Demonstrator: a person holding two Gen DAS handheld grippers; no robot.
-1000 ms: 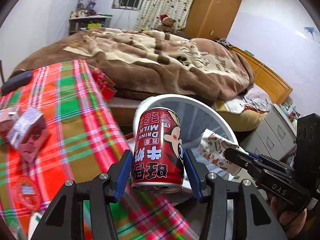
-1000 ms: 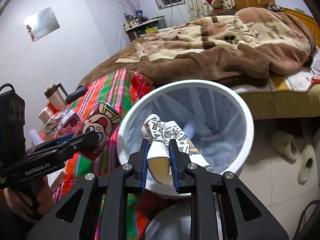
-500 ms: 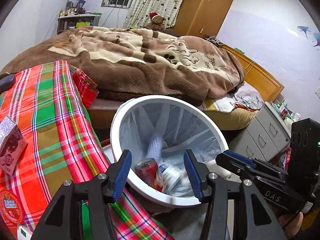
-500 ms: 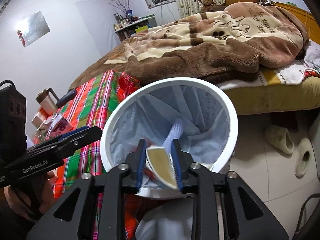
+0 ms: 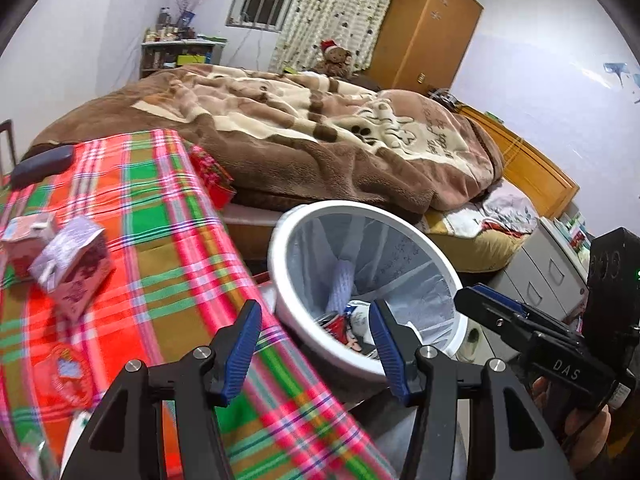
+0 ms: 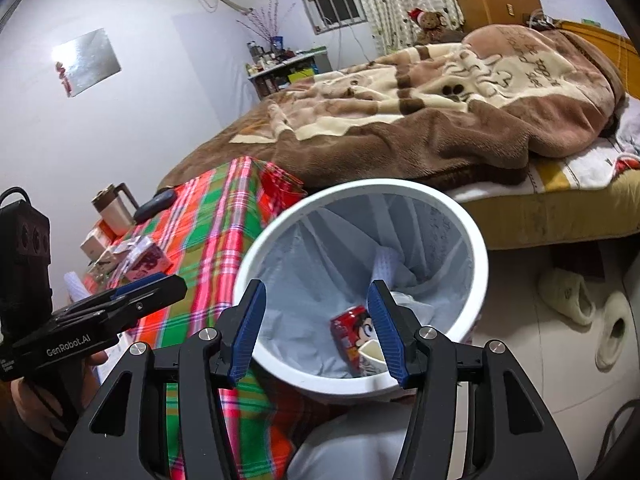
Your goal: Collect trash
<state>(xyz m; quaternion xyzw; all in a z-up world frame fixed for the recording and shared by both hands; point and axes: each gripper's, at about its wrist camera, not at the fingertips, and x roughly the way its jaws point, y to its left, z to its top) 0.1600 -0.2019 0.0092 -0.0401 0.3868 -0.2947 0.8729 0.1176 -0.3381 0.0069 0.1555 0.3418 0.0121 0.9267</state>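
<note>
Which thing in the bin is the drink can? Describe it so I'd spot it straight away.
Find the white round bin beside the plaid-covered table, at the foot of the bed. Down on its pale liner lies the can, on its side against a white patterned cup. It is the only red item there, bearing a cartoon face.

Paper cup [image 6: 371, 354] half behind a blue finger [image 6: 386, 330]; near tablecloth [image 5: 280, 412] blurred.

I'm working in a home bedroom: a bed [image 5: 320, 140] under a brown blanket [image 6: 440, 120], a wardrobe [image 5: 424, 32], a curtained window [image 5: 262, 8], slippers [image 6: 568, 296] on the tiled floor, a teddy bear [image 5: 332, 56].
</note>
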